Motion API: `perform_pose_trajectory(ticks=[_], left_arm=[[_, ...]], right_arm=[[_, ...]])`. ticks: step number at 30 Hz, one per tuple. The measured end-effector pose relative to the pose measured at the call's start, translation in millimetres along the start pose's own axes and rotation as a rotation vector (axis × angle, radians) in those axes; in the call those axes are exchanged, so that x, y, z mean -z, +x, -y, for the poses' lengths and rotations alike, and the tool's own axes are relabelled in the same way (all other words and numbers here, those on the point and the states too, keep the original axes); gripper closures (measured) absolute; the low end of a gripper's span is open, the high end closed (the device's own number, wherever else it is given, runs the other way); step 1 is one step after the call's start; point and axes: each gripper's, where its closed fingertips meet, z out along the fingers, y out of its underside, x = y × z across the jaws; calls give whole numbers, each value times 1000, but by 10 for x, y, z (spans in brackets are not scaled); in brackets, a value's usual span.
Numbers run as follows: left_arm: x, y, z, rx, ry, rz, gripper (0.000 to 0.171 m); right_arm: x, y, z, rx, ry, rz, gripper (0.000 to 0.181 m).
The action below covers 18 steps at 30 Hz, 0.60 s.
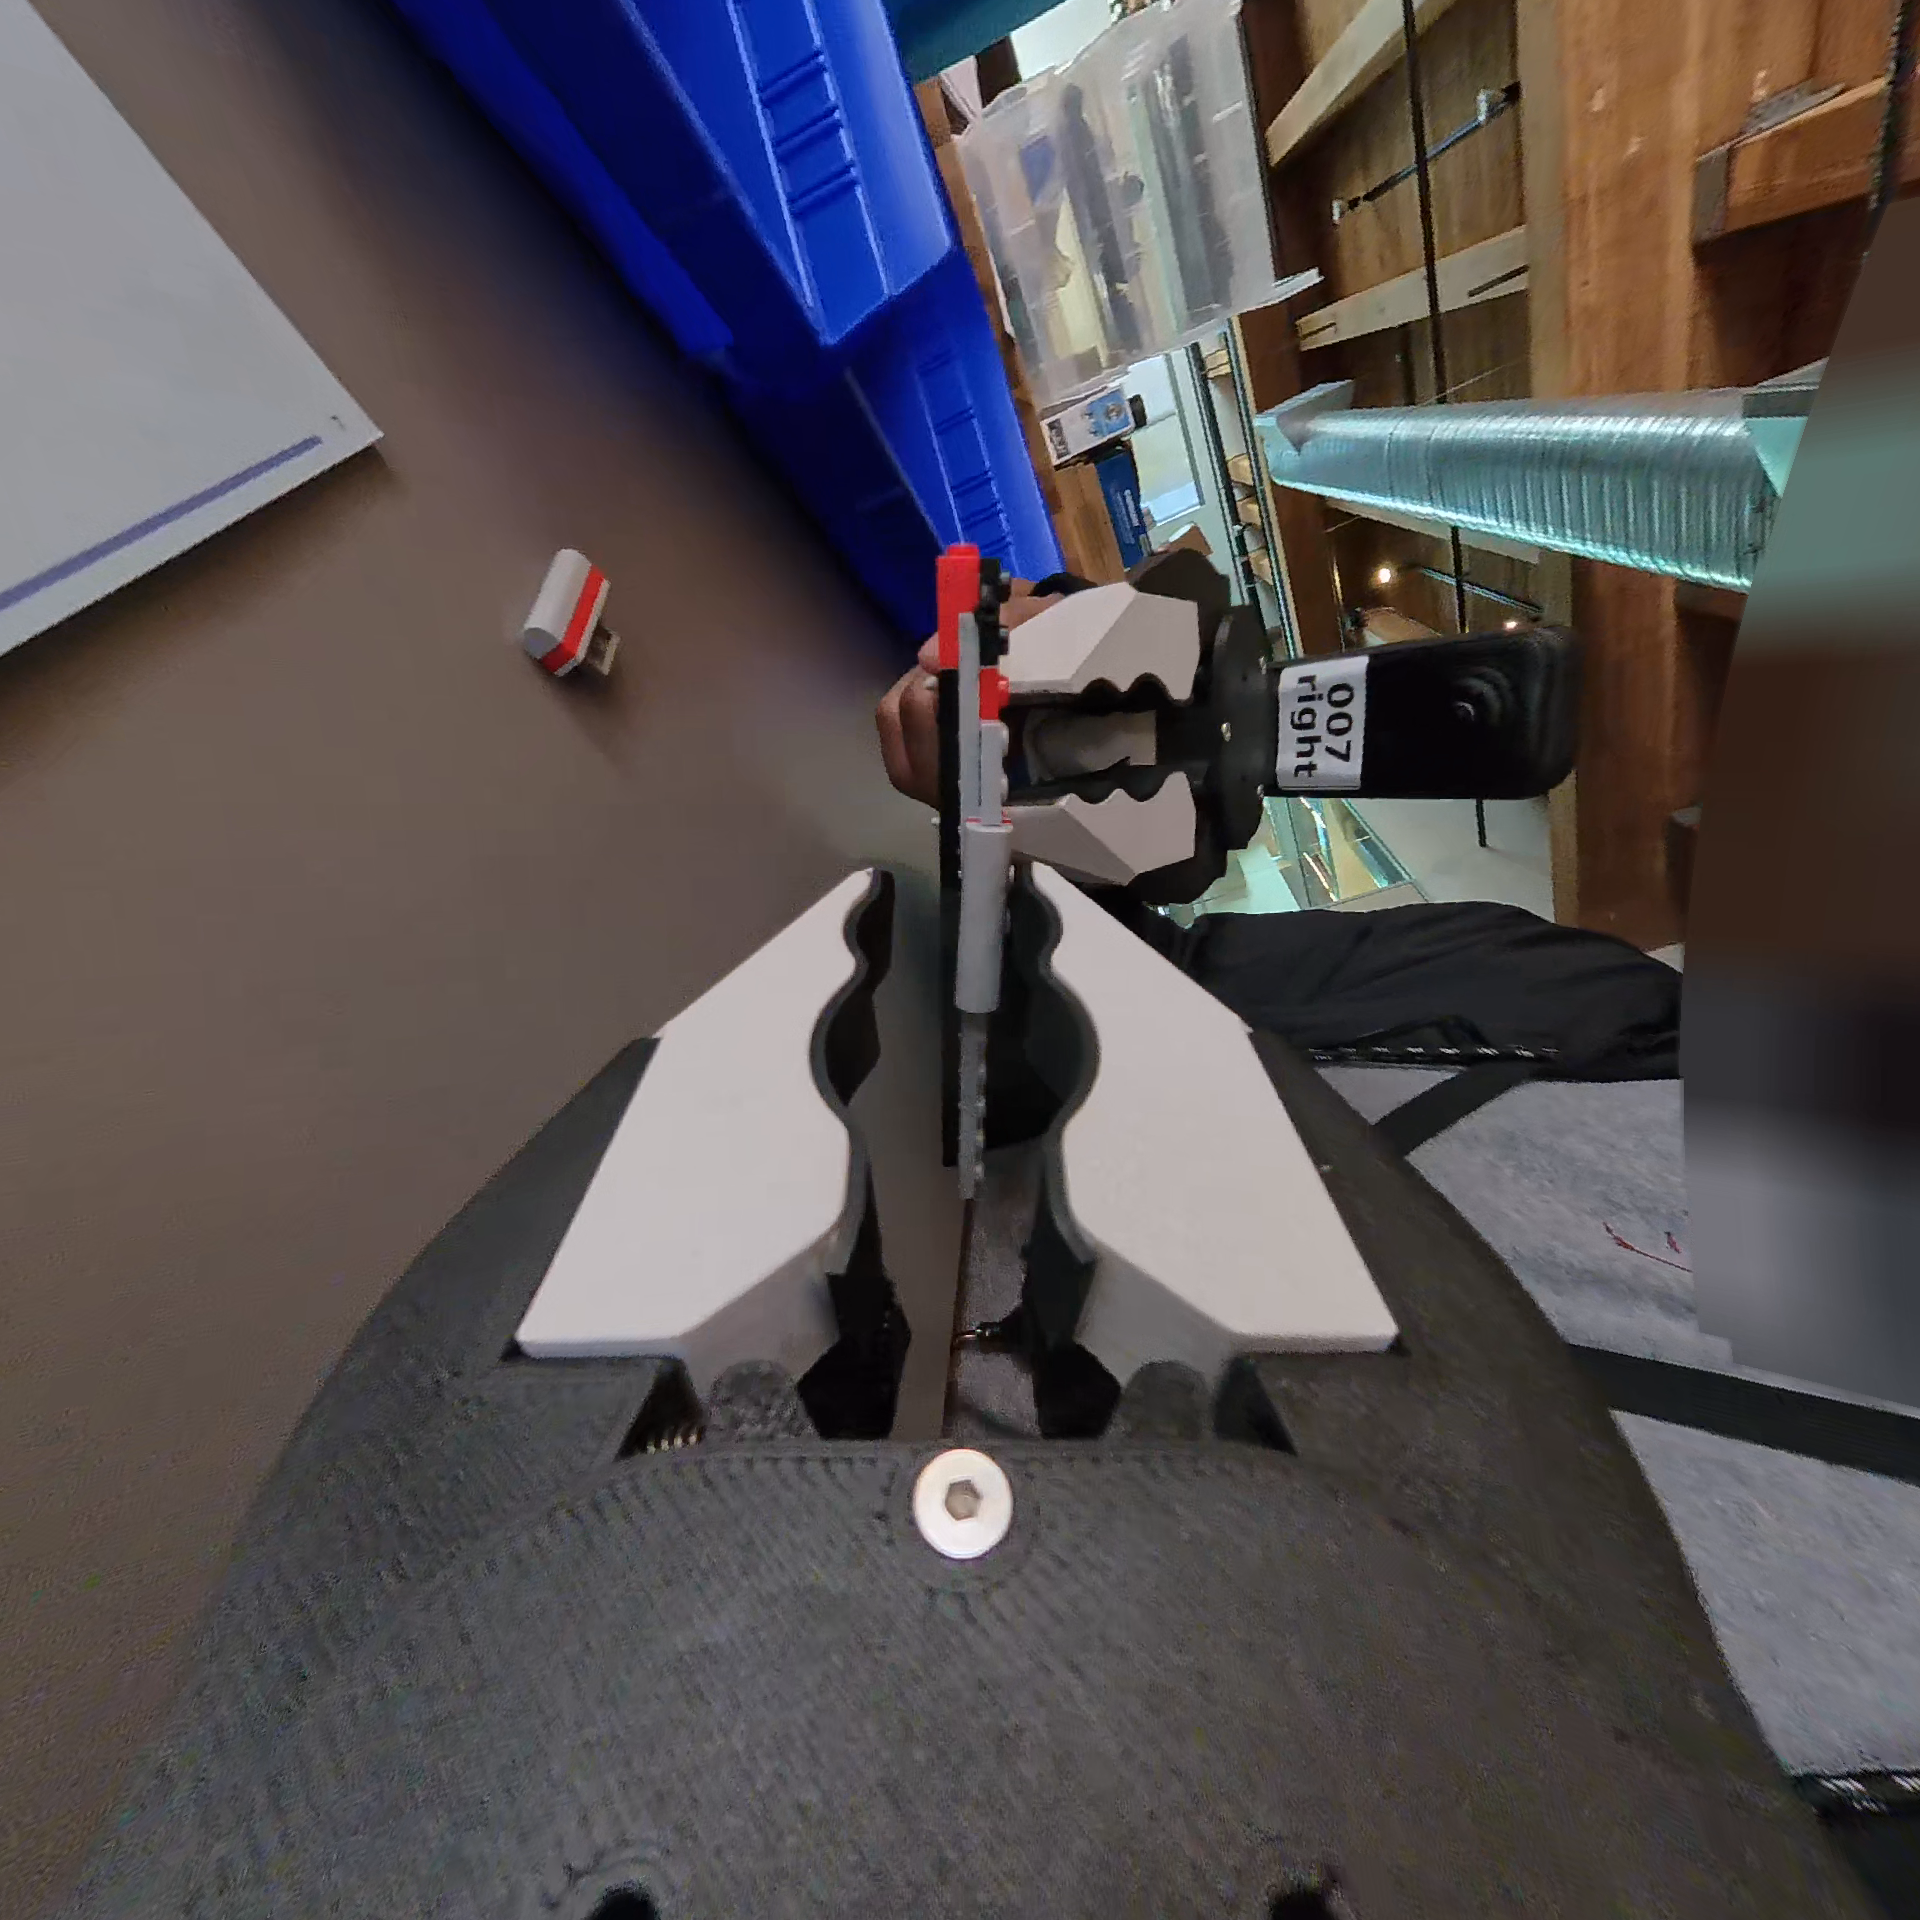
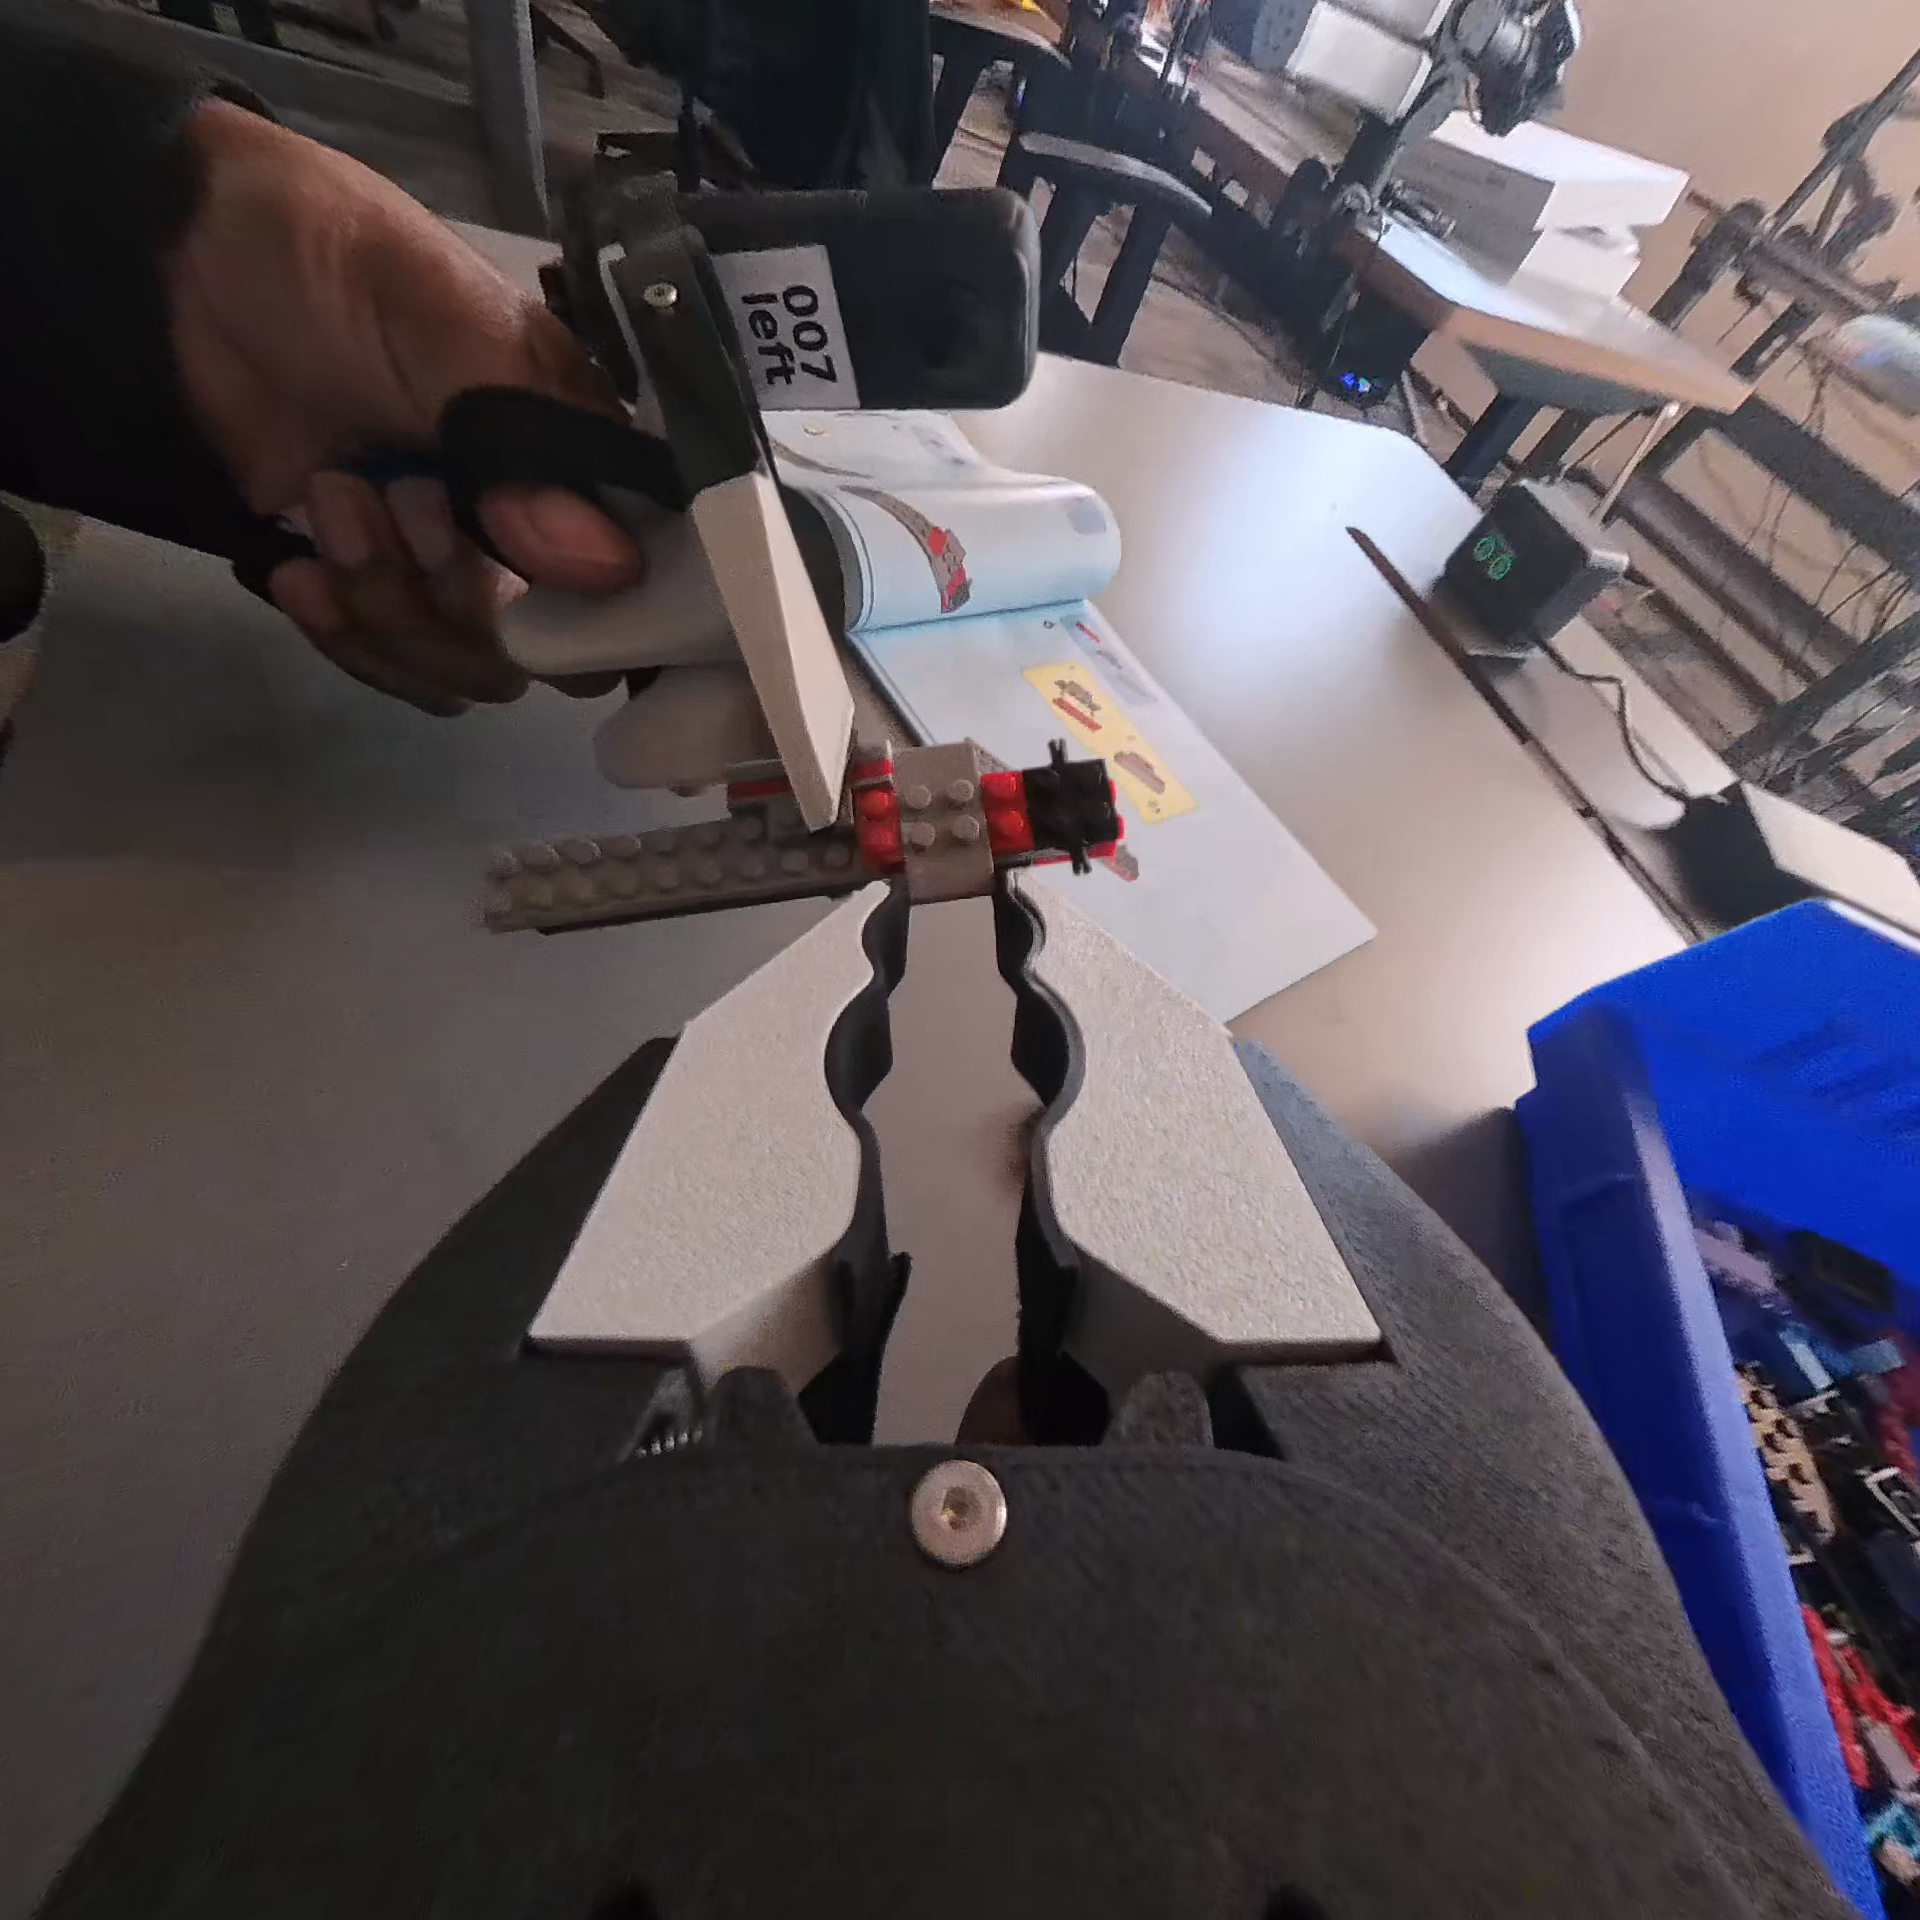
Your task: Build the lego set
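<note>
Fingertips of left gripper (image 1: 951, 914) hide lego assembly (image 2: 810, 831) middle.

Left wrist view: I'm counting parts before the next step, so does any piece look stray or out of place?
Yes. One small white-and-red piece lies on its side, alone on the brown table, apart from the lego assembly held between both grippers.

Workshop or lab premises. Beyond the jaws: wooden shelving (image 1: 1621, 187) holding clear storage boxes (image 1: 1101, 187), an exposed ribbed duct (image 1: 1507, 478), and blue parts bins (image 1: 831, 208). Further work tables (image 2: 1558, 343) stand behind.
</note>
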Motion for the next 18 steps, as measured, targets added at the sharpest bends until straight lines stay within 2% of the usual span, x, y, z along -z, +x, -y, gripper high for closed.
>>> perform_pose_trajectory(ticks=[2, 18], left_arm=[[8, 60, 3, -19, 4, -20, 159], [33, 139, -14, -58, 48, -28, 161]], right_arm=[[4, 0, 32, 24, 3, -12, 162], [37, -39, 133, 41, 47, -9, 163]])
